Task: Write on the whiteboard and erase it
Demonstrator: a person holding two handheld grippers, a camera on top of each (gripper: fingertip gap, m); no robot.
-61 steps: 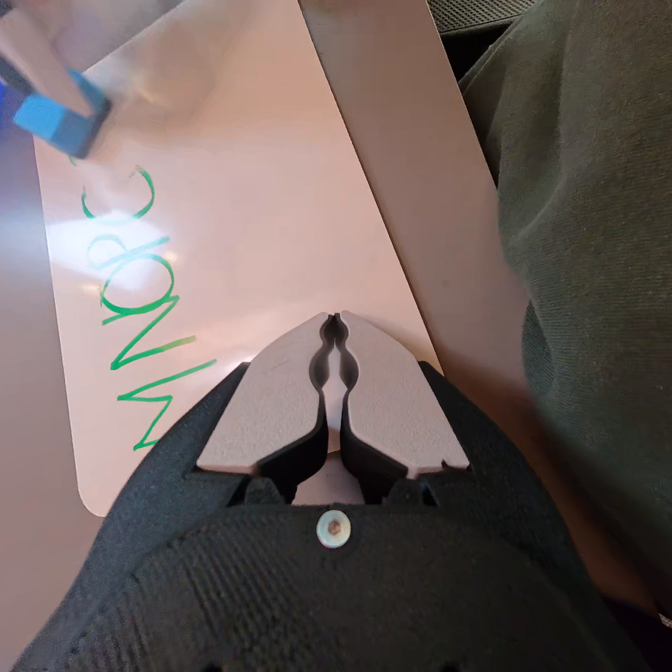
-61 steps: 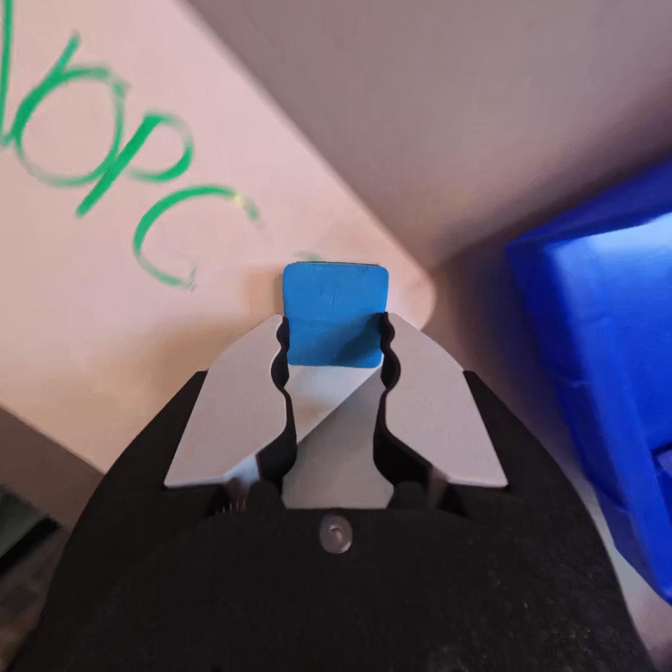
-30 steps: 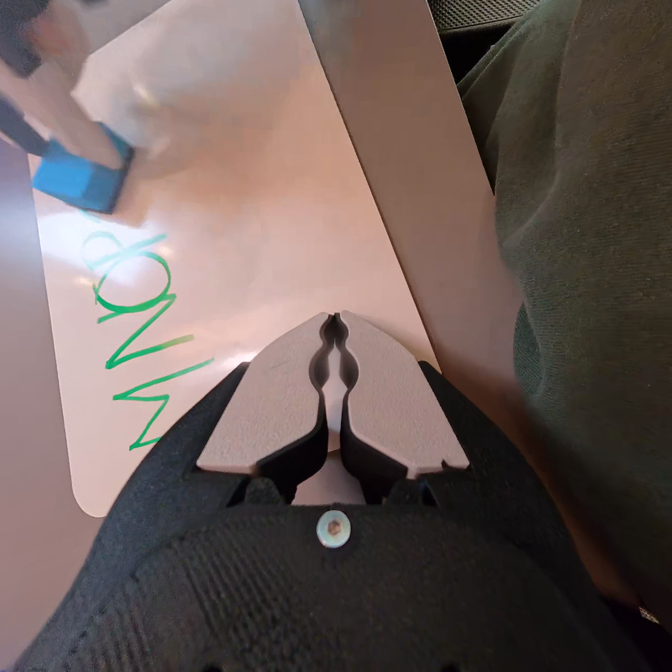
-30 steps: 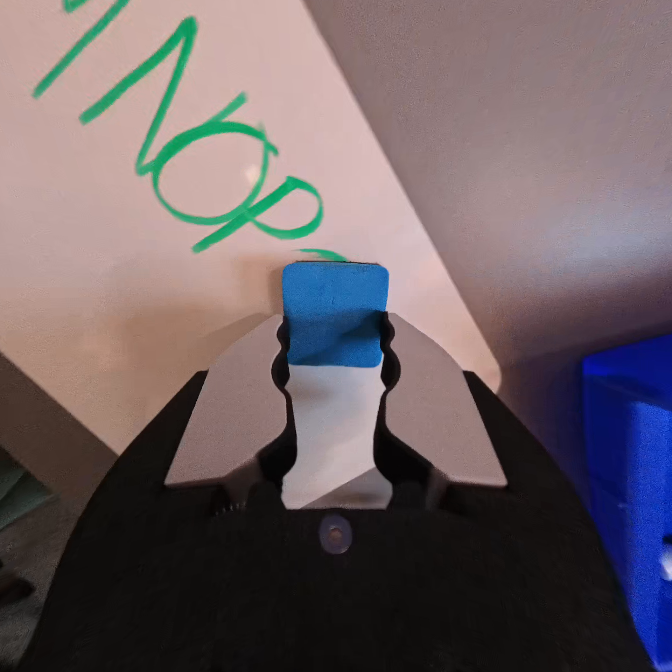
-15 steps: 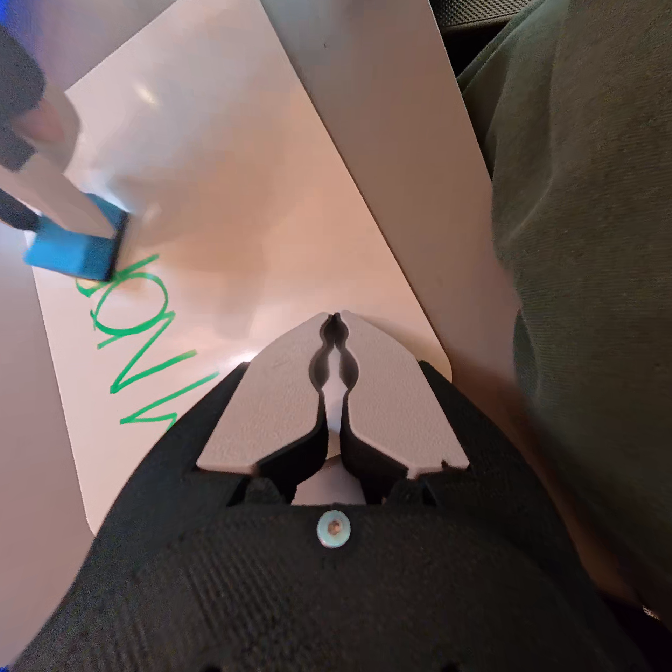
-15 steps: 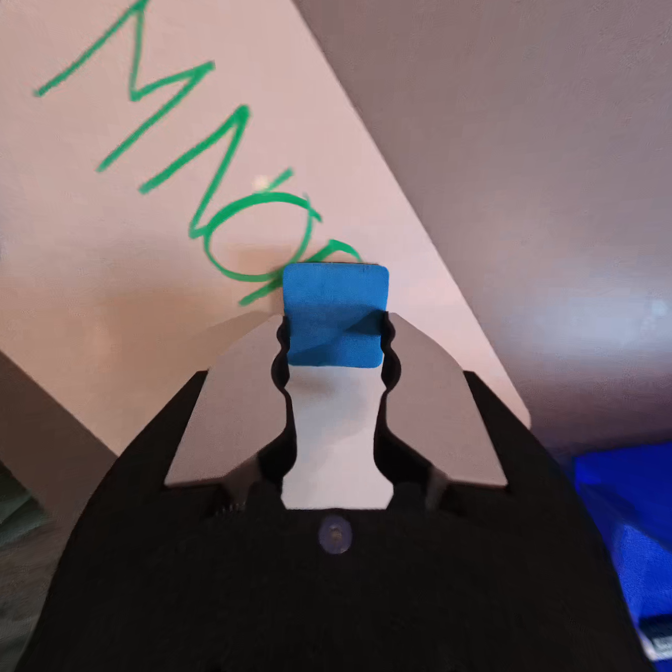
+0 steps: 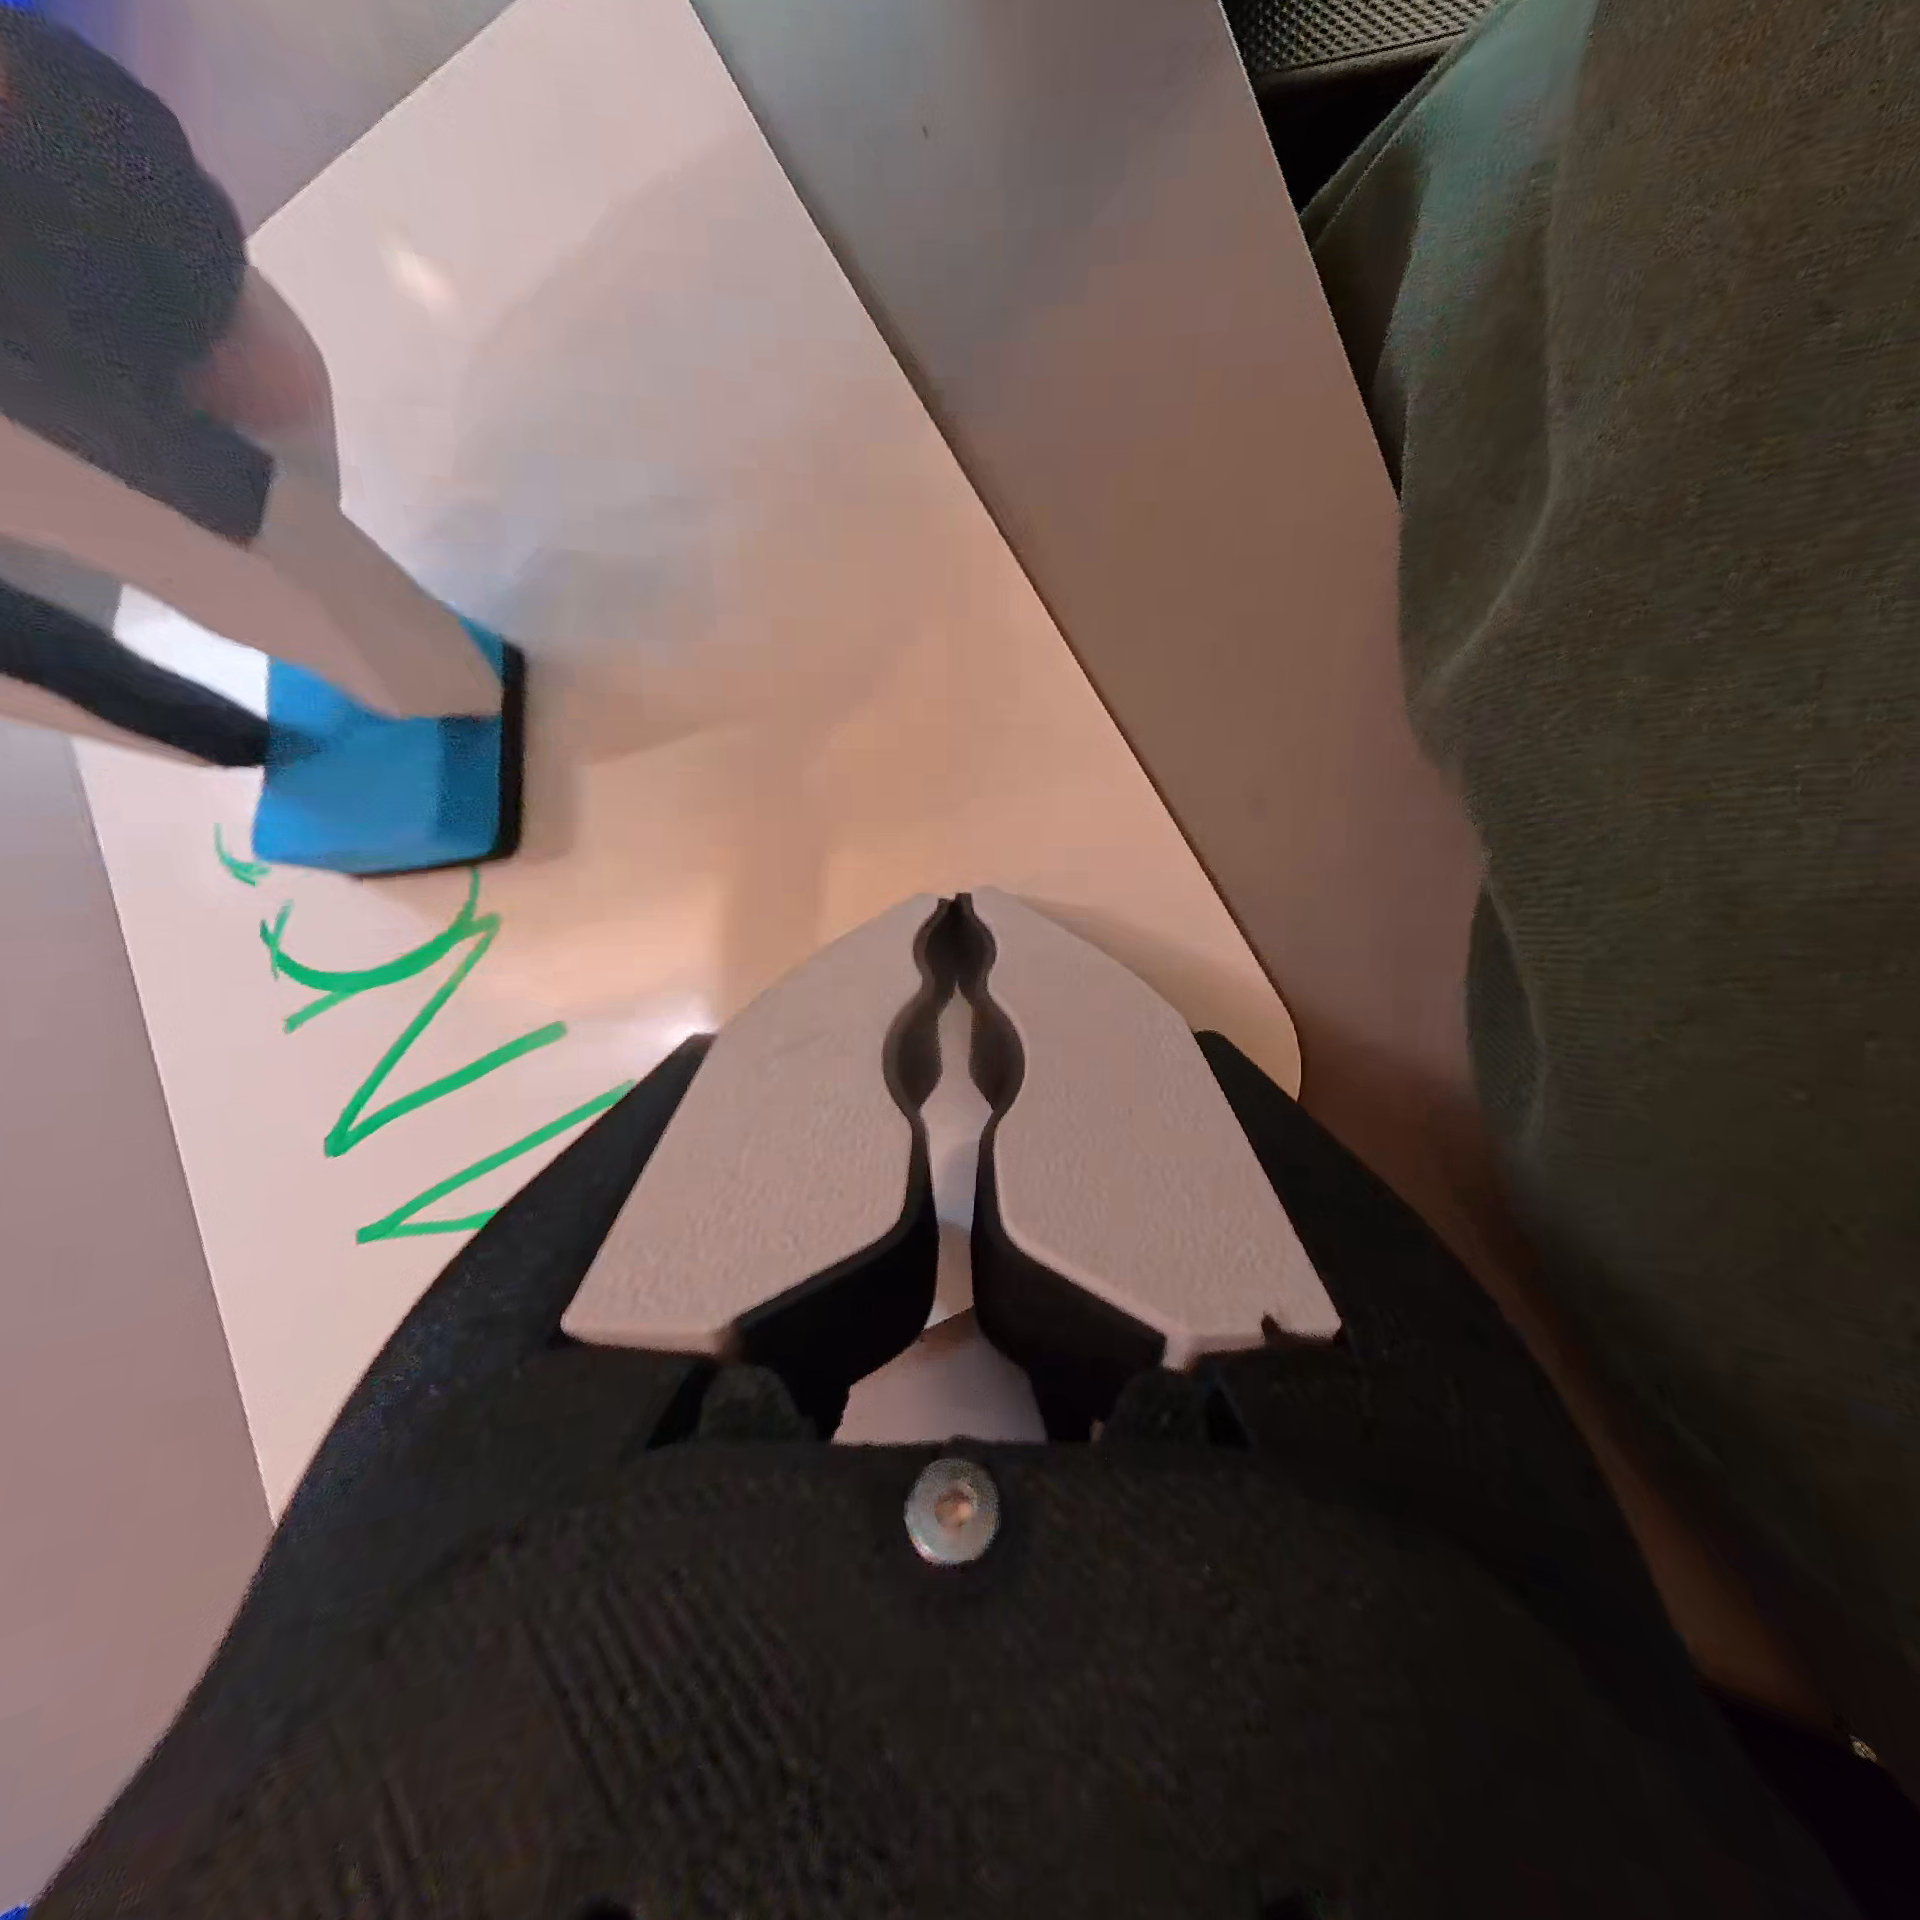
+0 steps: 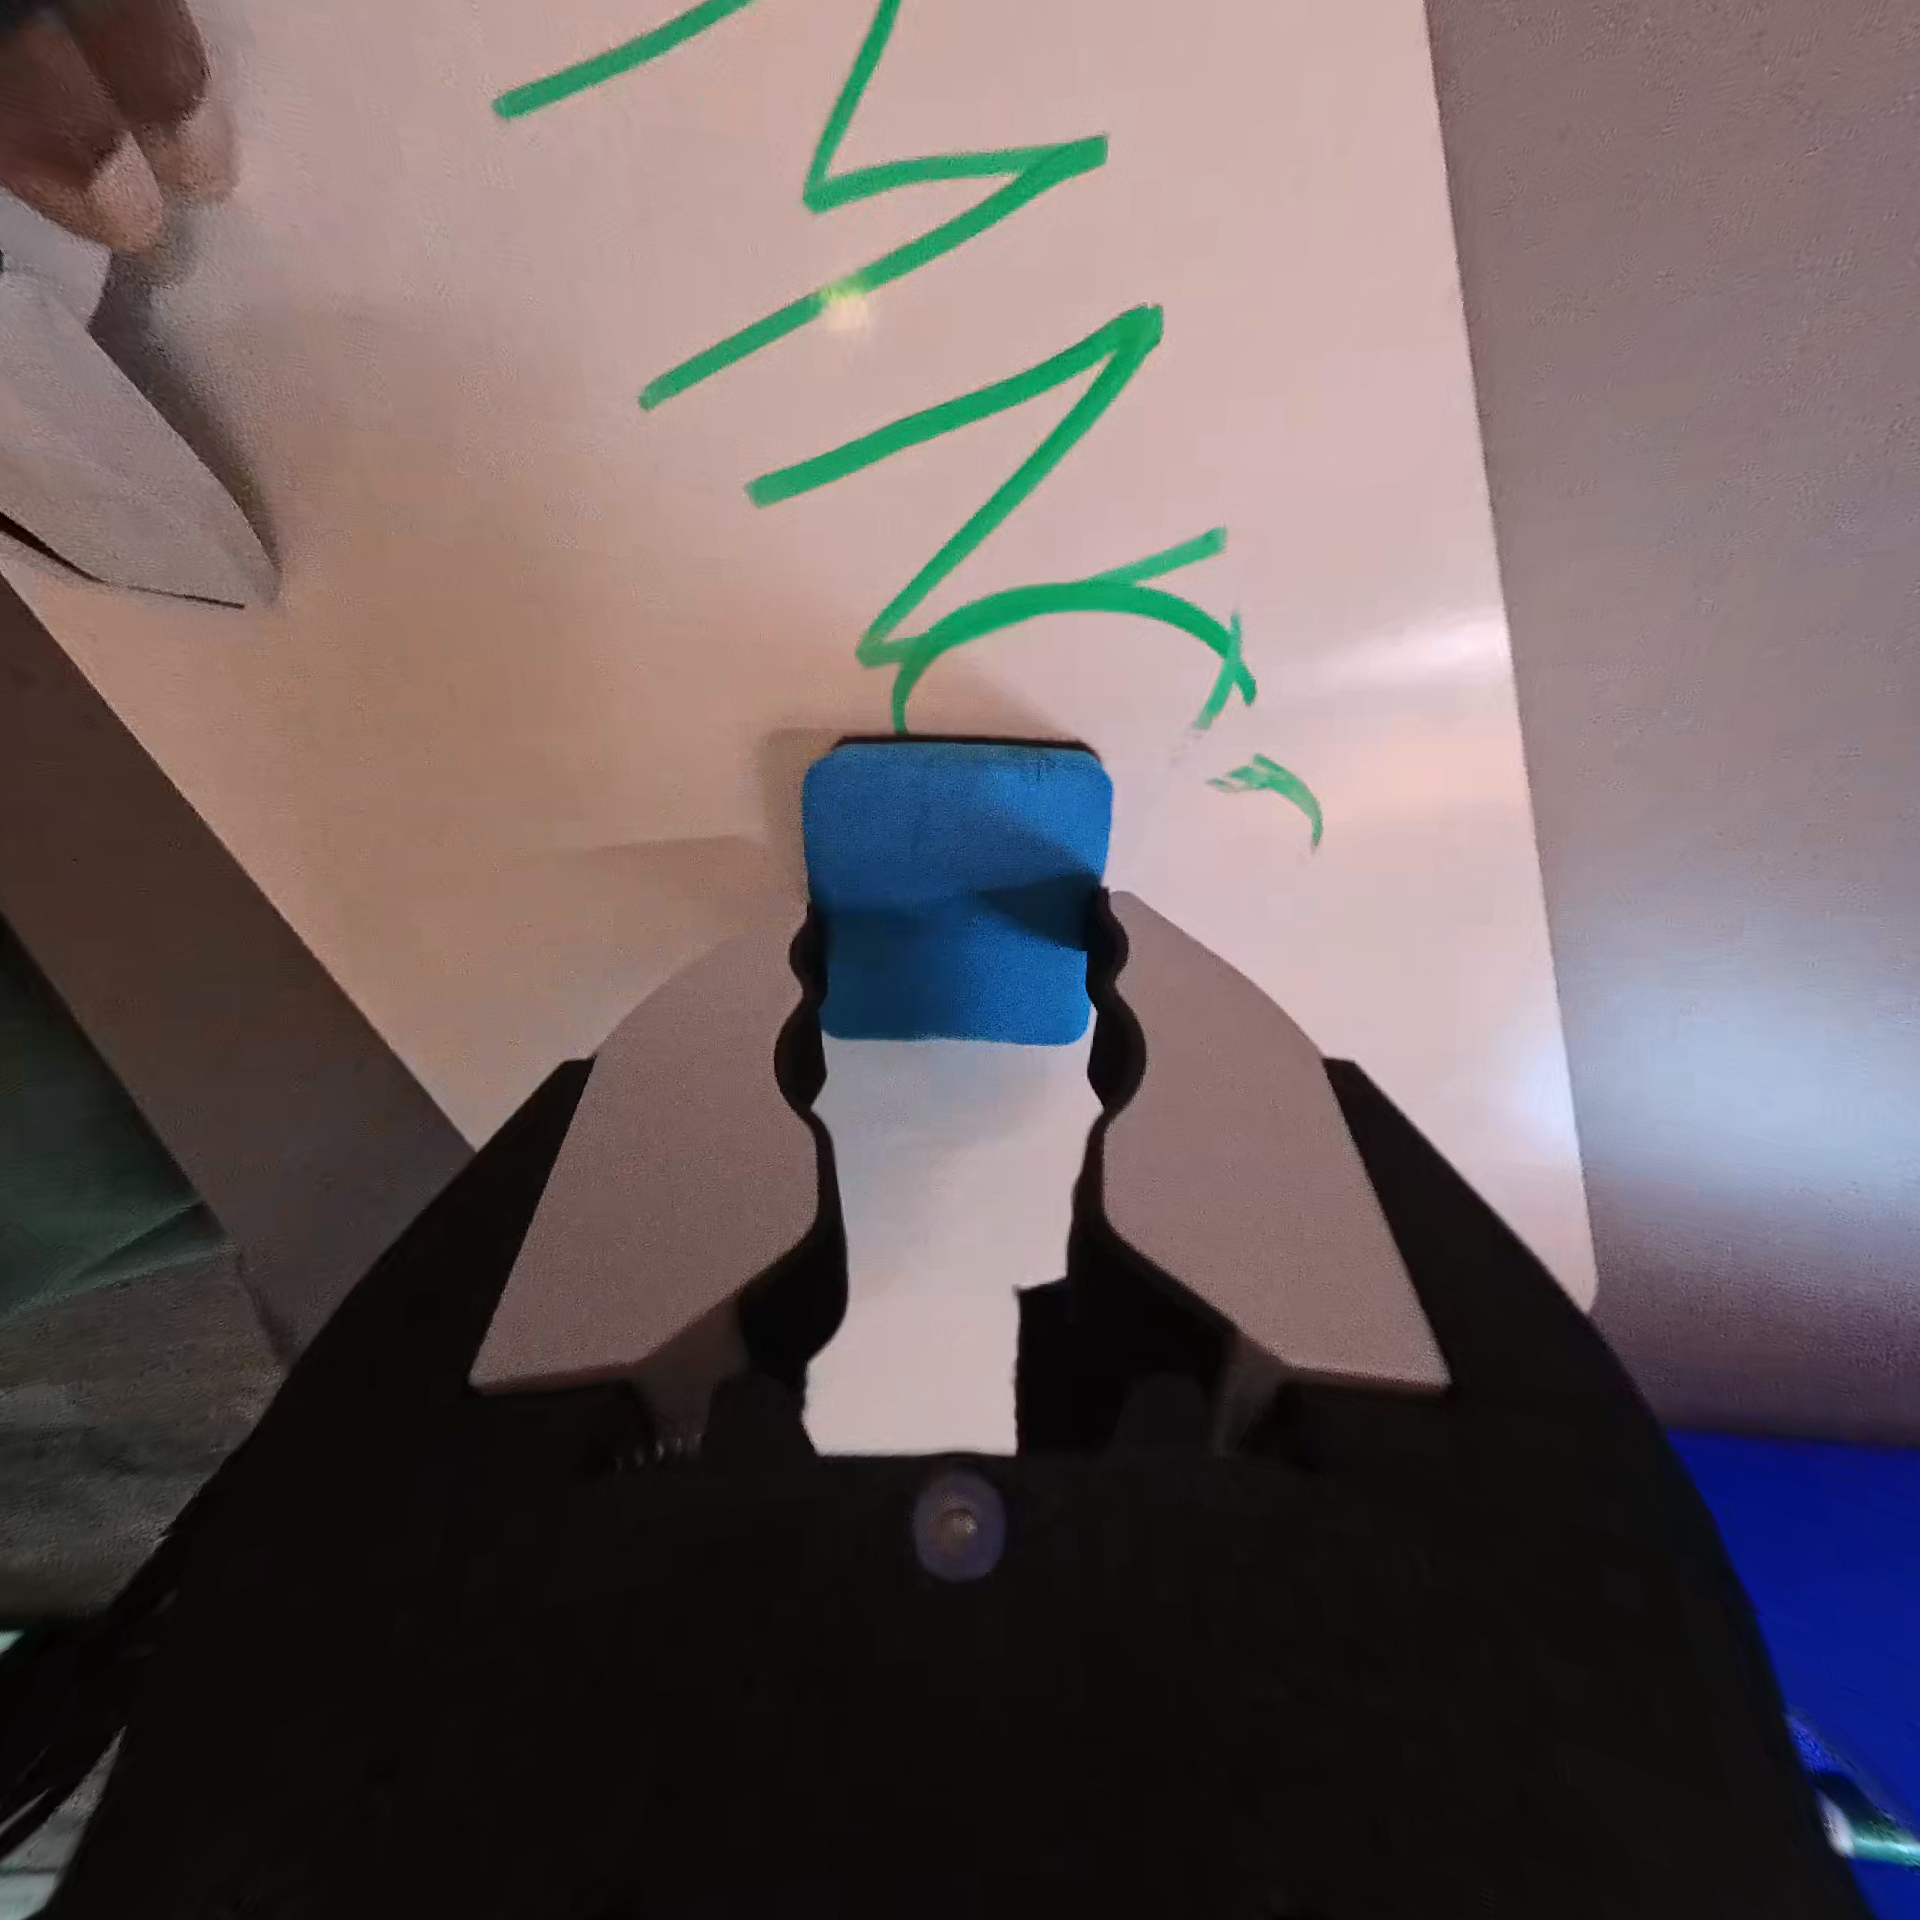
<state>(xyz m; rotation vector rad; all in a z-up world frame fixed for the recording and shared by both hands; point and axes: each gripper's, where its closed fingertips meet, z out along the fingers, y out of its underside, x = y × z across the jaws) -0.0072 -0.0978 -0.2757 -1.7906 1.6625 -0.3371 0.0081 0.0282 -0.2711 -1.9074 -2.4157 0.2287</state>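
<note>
The right gripper (image 8: 956, 935) is pinching a square blue foam eraser with a black felt base (image 8: 956, 894), both pads pressing its sides, felt face sitting down on the glossy white rounded-corner whiteboard (image 8: 520, 623). In the right wrist view the eraser is sitting at the frame centre, and the zigzag green marker writing (image 8: 935, 416) is running from its 12 o'clock edge up toward 11 o'clock. Two small green smear remnants (image 8: 1268, 790) are lying at the eraser's 2 o'clock.

The left gripper (image 7: 961, 904) is resting with its fingers pressed together on nothing, tips over the board's near corner, apparently steadying it. In the left wrist view the eraser (image 7: 384, 769) is showing at 10 o'clock, with the writing (image 7: 416, 1039) just below it.

Risks, as judgement:
- Those smears at 2 o'clock are sitting outside the current wipe lane; a straight pass up the writing is likely leaving them behind.
- The board is lying loose on the grey tabletop (image 7: 1091, 312); a hard push could be sliding or spinning it if the left tips are not pressing.
- The pads are gripping only the near half of the foam, so drag could be twisting or tilting it, lifting the felt.
- Wiping toward 11 o'clock is heading for the left gripper; collision is possible.
</note>
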